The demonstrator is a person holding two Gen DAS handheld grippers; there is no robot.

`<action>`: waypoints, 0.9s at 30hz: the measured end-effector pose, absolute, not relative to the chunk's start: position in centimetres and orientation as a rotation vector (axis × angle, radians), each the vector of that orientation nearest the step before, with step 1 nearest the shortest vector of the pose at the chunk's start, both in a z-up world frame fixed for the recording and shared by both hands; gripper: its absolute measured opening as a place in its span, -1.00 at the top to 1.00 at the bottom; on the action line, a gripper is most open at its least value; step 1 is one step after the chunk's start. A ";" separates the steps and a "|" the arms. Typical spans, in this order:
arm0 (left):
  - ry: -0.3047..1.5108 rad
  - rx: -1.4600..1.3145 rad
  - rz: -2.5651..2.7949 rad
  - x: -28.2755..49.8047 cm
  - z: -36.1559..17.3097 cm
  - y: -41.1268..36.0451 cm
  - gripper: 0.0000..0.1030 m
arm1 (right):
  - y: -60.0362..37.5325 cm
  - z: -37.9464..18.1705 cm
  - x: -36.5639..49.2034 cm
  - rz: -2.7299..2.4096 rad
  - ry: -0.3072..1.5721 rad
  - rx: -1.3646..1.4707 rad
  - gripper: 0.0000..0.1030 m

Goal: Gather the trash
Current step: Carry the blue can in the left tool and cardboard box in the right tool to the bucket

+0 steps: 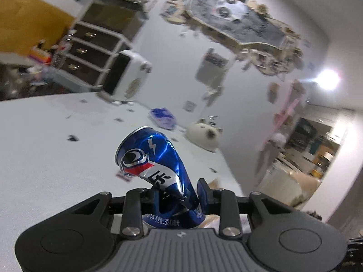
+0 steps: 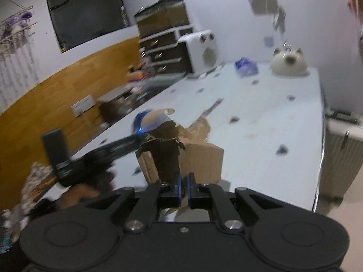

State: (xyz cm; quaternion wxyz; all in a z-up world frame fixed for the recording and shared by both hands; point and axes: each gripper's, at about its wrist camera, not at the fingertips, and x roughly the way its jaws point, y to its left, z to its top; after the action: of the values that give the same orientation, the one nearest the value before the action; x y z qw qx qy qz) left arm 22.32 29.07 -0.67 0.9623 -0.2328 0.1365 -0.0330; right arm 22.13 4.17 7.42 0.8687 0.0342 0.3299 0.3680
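Note:
My left gripper [image 1: 178, 192] is shut on a crushed blue Pepsi can [image 1: 154, 163] and holds it above the white table [image 1: 45, 147]. In the right wrist view my right gripper [image 2: 183, 184] is shut on the torn flap of an open cardboard box [image 2: 199, 158] that sits on the table. The left gripper [image 2: 136, 139] shows there as a blurred black arm at the left, with the blue can [image 2: 143, 120] over the box's far edge. A crumpled blue wrapper [image 1: 163, 117] lies farther back on the table, also in the right wrist view [image 2: 246, 66].
A cat-shaped ceramic jar [image 2: 288, 62] stands at the table's far right. A white appliance [image 2: 199, 52] and a drawer cabinet [image 2: 165, 45] stand at the far edge. Small scraps [image 2: 282, 150] lie scattered on the table. A radiator [image 2: 340, 158] is right of the table.

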 end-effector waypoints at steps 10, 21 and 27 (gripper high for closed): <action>0.339 -0.360 -0.298 22.3 -1.1 24.5 0.37 | 4.2 6.1 21.7 0.695 0.743 0.036 0.78; 0.429 -0.316 -0.349 22.8 -2.8 22.8 0.37 | 4.4 2.1 23.0 0.762 0.822 0.113 0.52; 0.430 -0.341 -0.358 22.7 -3.0 23.7 0.37 | 2.5 0.2 23.5 0.894 0.838 0.280 0.52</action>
State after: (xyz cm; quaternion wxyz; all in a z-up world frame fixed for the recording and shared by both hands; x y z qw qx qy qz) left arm 22.73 23.67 -2.98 0.9468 -0.1672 0.2111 -0.1759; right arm 23.47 2.50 0.15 0.8089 0.1310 0.3918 0.4183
